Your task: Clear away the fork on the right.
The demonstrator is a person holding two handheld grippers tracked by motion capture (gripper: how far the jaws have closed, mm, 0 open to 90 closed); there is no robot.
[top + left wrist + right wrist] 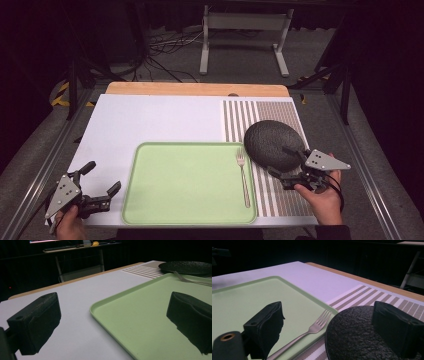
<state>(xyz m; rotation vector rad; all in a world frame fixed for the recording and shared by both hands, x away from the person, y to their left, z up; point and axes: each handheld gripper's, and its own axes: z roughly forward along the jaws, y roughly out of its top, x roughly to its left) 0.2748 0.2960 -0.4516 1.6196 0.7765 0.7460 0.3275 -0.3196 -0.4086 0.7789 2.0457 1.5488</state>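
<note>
Both grippers sit at the near edge of a white-topped table [150,115] in the high view: the left gripper [104,181], held in a hand [70,225], rests spread wide and empty just off the near-left corner of a pale green rectangular plastic tray [185,200]. To the right, the right gripper [282,161] (gripped by the other hand [325,202]) is likewise spread, its jaws reaching over the near edge of a dark textured round plate [270,142] that lies on a brown-and-white striped placemat [250,115]. A silver metal fork [243,175] lies inside the tray along its right side, tines pointing away.

From the left gripper view, the left gripper [112,322] straddles the tray's corner [130,315], one jaw over white tabletop [82,292], the other over green; fork [190,280] and plate [187,267] show far right.

From the right gripper view, the right gripper [337,327] frames the fork [312,330], one jaw above the tray [242,302], the other above the plate [354,337]; whether it touches the plate cannot be told. Nothing is held.
</note>
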